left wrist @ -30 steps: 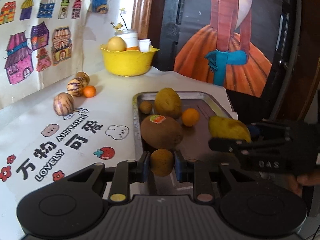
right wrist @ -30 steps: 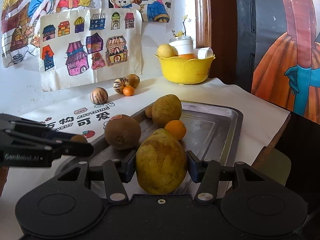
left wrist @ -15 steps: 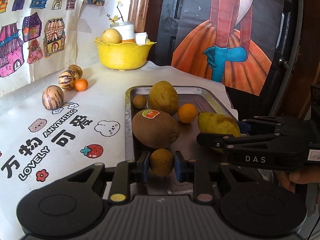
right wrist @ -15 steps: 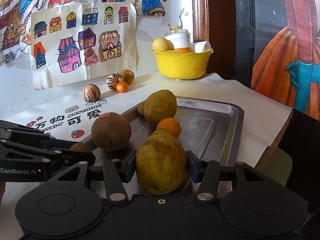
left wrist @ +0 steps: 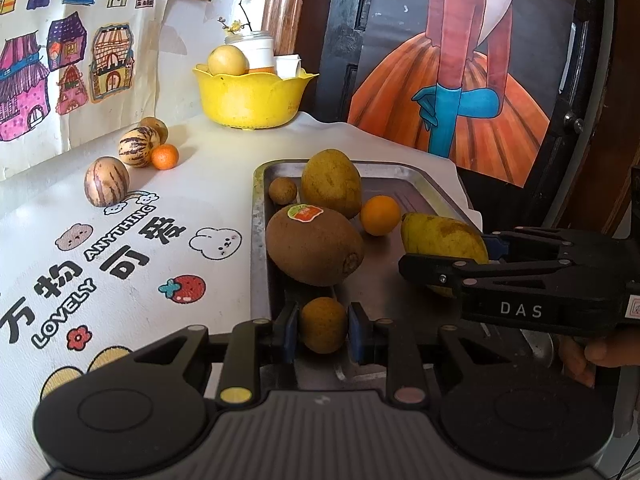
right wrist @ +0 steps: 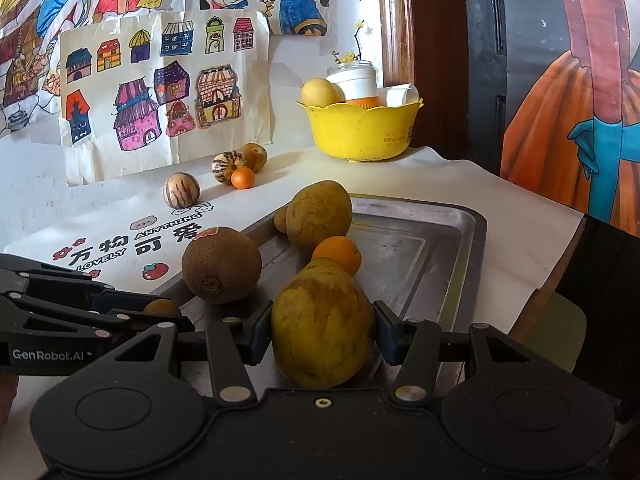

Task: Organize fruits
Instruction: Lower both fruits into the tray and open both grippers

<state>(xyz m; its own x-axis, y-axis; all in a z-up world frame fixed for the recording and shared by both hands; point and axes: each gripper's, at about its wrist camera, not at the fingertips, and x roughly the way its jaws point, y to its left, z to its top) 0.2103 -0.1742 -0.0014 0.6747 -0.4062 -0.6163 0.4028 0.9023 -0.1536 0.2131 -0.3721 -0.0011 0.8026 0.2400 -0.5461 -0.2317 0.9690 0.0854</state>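
My left gripper (left wrist: 322, 332) is shut on a small brown round fruit (left wrist: 323, 325) just above the near end of the metal tray (left wrist: 436, 184). My right gripper (right wrist: 323, 336) is shut on a large yellow-green pear (right wrist: 323, 324) over the same tray; from the left wrist view that pear (left wrist: 442, 240) and the right gripper (left wrist: 436, 270) sit at the right. On the tray lie a big kiwi with a sticker (left wrist: 314, 245), a second pear (left wrist: 331, 183), an orange (left wrist: 380, 215) and another small brown fruit (left wrist: 282, 190).
On the printed white cloth to the left rest two striped melons (left wrist: 106, 182) (left wrist: 136, 146), a brown fruit (left wrist: 154, 126) and a small orange (left wrist: 165, 157). A yellow bowl (left wrist: 250, 94) holding fruit and a jar stands at the back. The table edge falls off on the right.
The left gripper has shifted a little with its small fruit, so the tray and table now sit further right and lower in its view. Both grips are unchanged.
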